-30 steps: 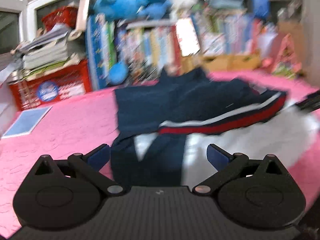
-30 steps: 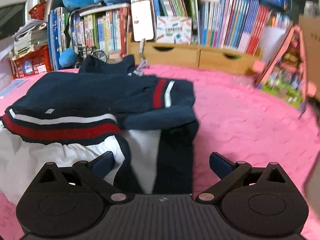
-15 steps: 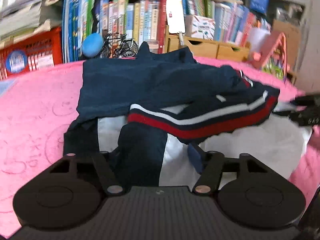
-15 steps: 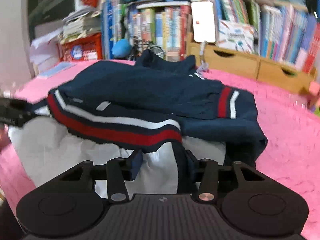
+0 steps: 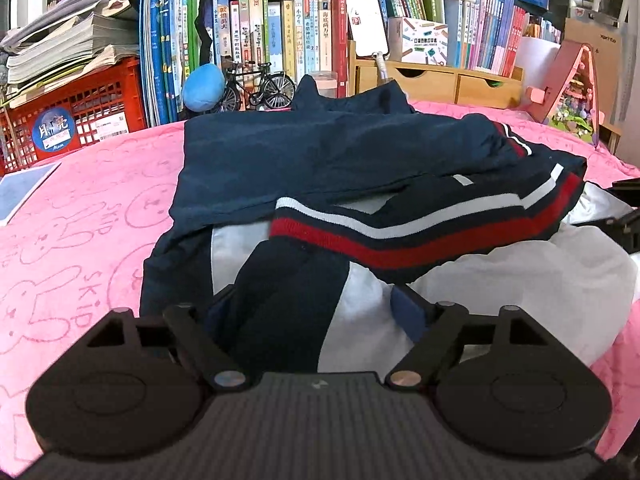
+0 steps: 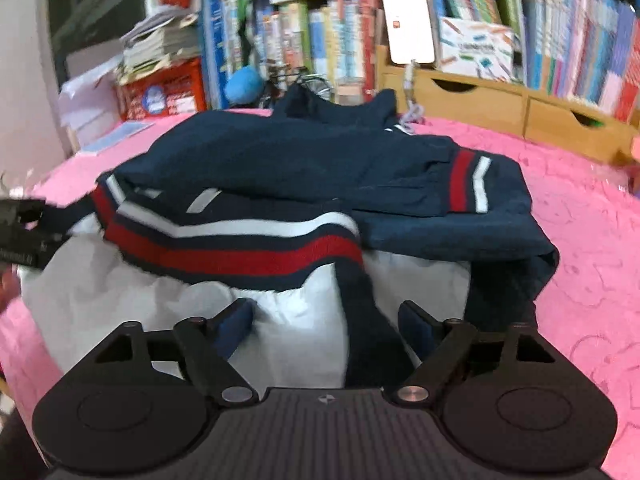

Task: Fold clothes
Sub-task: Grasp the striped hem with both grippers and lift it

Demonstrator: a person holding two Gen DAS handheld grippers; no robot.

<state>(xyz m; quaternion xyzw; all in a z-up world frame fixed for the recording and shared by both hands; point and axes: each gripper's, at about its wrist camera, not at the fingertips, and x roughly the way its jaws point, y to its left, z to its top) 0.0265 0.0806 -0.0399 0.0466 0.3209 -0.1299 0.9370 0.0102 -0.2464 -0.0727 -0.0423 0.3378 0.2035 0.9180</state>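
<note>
1. Left wrist view: the navy jacket (image 5: 320,160) lies on the pink cover (image 5: 80,220), its long axis running from near to far, collar pointing away toward the bookshelf (image 5: 280,40).
2. Its red-and-white striped hem band (image 5: 420,232) is folded back across the white lining (image 5: 500,292).
3. The left tongs (image 5: 316,312) stand spread, their jaws having just been opening, with jacket fabric between them but not pinched.
4. A red crate (image 5: 80,116) at far left carries stacked papers on top.
5. Right wrist view: the jacket (image 6: 320,160) lies the same way, collar far, a striped cuff (image 6: 468,186) on the right.
6. The right tongs (image 6: 324,316) are likewise spread, just having been opening, over lining and a navy strip, gripping nothing.
7. Wooden drawers (image 6: 500,100) sit under the books; what they contain is hidden.
</note>
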